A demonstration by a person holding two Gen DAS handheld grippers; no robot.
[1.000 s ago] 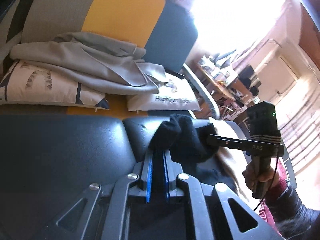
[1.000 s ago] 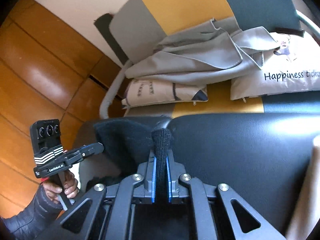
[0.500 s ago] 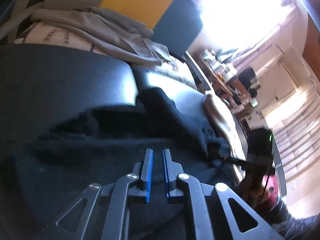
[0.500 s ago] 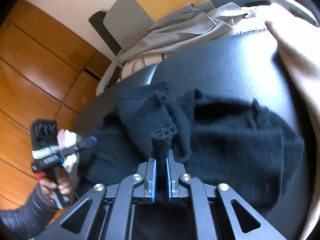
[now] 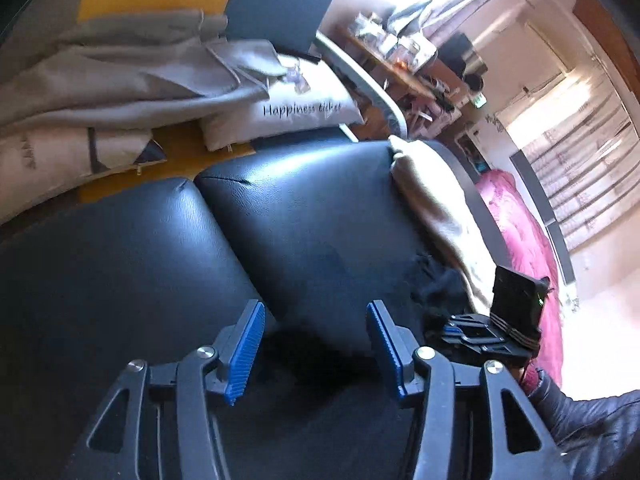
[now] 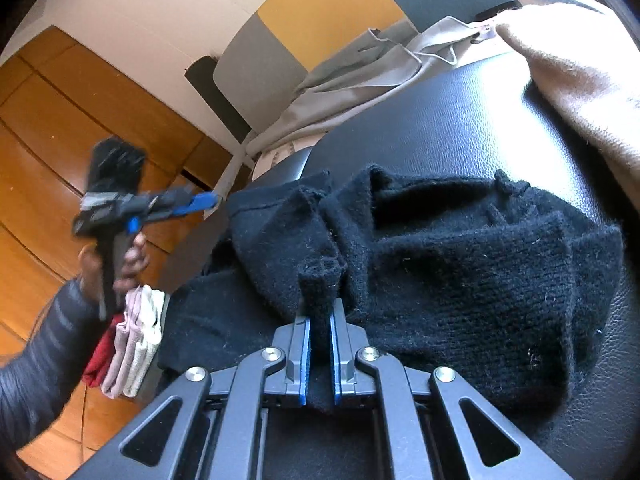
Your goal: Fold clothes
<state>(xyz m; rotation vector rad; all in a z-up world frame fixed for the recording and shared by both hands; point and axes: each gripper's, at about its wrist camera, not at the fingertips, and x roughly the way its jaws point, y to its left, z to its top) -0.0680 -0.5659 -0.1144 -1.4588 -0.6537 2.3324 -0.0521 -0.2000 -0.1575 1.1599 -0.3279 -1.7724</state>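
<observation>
Black sweater (image 6: 460, 264) on black cushion (image 6: 460, 120), fold pinched in right gripper (image 6: 319, 328)

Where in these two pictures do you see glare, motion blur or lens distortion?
Left wrist view: the window at upper right is blown out white, and the black cushion carries a bright sheen; straight edges bow from the fisheye. Right wrist view: the left tool and its hand are smeared by motion, while the black sweater stays sharp, its knit visible.

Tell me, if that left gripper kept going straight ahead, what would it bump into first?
Probably the black padded surface. The left gripper, jaws opening and empty, points down at it; black sweater edge lies just below, depth unclear.
</observation>
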